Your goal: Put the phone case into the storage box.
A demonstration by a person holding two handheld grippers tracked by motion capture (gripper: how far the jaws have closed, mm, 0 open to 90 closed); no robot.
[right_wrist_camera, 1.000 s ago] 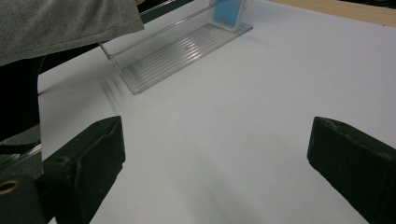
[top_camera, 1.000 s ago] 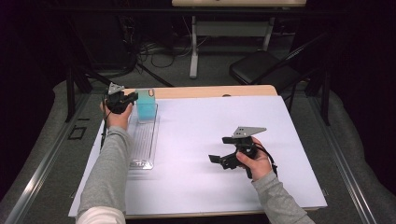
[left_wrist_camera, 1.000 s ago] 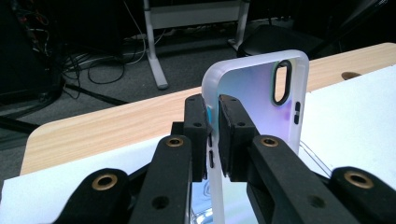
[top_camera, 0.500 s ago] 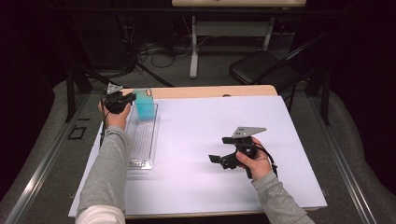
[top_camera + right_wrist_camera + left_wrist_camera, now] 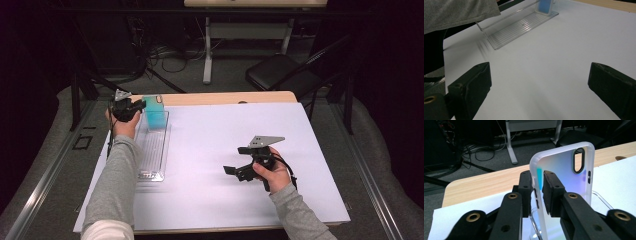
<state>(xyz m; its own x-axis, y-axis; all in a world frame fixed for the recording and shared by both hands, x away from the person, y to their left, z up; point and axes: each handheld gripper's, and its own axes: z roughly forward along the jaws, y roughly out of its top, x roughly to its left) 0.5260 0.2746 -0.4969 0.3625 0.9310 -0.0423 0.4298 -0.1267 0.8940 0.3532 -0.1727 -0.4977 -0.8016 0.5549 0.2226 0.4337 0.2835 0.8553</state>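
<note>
A translucent white phone case (image 5: 564, 167) with a teal sheen stands upright at the far end of a clear plastic tray (image 5: 152, 150), and looks teal in the high view (image 5: 155, 116). My left gripper (image 5: 537, 173) has the case's side edge between its pads. Its jaws have just been opening, a thin gap shows at the right pad (image 5: 550, 192), and the case stands on its own. In the high view the left gripper (image 5: 131, 107) sits just left of the case. My right gripper (image 5: 235, 172) hovers low over the white sheet, jaws wide open with nothing between them (image 5: 539, 82).
The white sheet (image 5: 225, 125) covers a wooden table whose bare strip (image 5: 225, 97) shows at the back. The tray (image 5: 519, 25) lies along the left side, with the grey sleeve (image 5: 117, 175) over it. A black chair (image 5: 282, 75) and cables sit beyond the table.
</note>
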